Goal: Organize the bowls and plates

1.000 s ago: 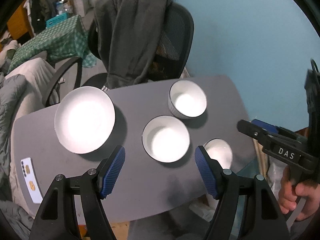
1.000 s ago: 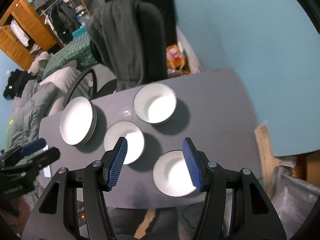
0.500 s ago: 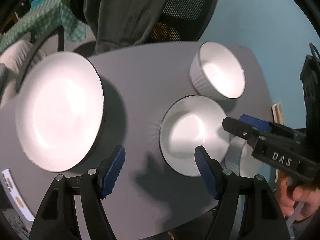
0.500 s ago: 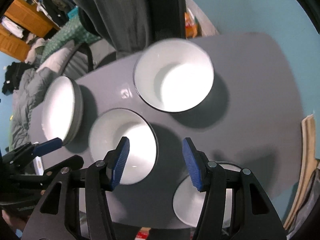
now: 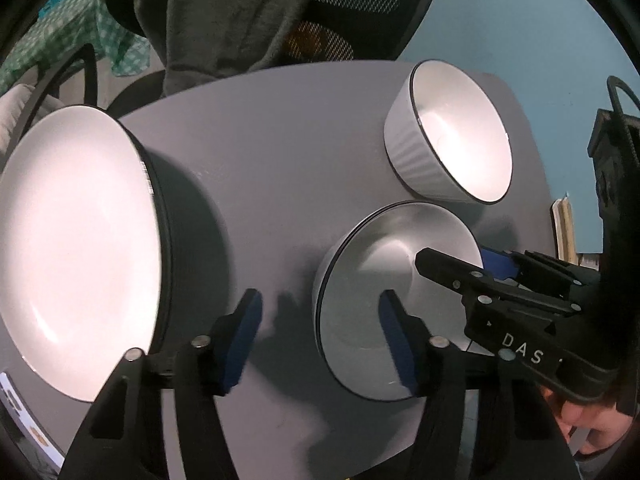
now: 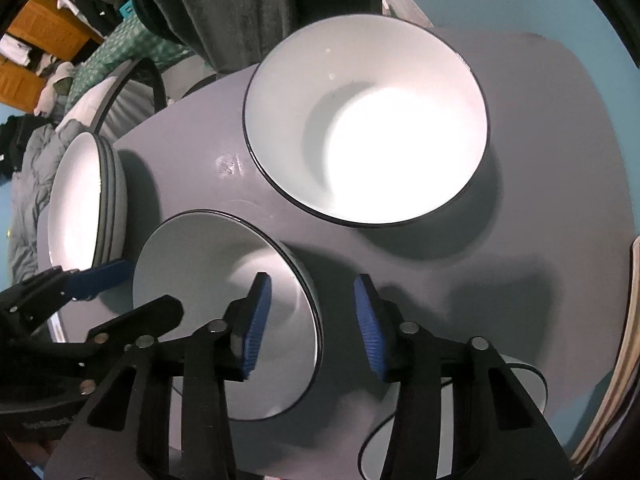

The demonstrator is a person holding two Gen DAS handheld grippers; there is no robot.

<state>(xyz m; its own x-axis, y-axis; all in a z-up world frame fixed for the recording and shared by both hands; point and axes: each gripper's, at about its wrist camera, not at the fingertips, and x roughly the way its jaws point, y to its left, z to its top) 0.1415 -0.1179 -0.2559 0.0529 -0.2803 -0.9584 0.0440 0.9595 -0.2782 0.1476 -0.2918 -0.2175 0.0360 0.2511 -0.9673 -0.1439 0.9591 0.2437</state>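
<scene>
Left wrist view: middle bowl (image 5: 384, 300) on the grey table (image 5: 280, 152), its left rim between the pads of the left tool (image 5: 320, 312); right pad over the bowl's inside, left pad outside over bare table. Jaws closing, pads not yet pressing the rim, nothing gripped. Right wrist view: same bowl (image 6: 224, 312) straddled at its opposite rim by the right tool (image 6: 312, 320); one pad inside, one outside, jaws closing, no visible contact yet. Both tools equally near, one on each side of the round bowl, no long axis to line up. Deeper bowl (image 6: 366, 120) just behind, plate stack (image 5: 76, 248) well to the left, another bowl (image 6: 524, 376) close below the right tool.
</scene>
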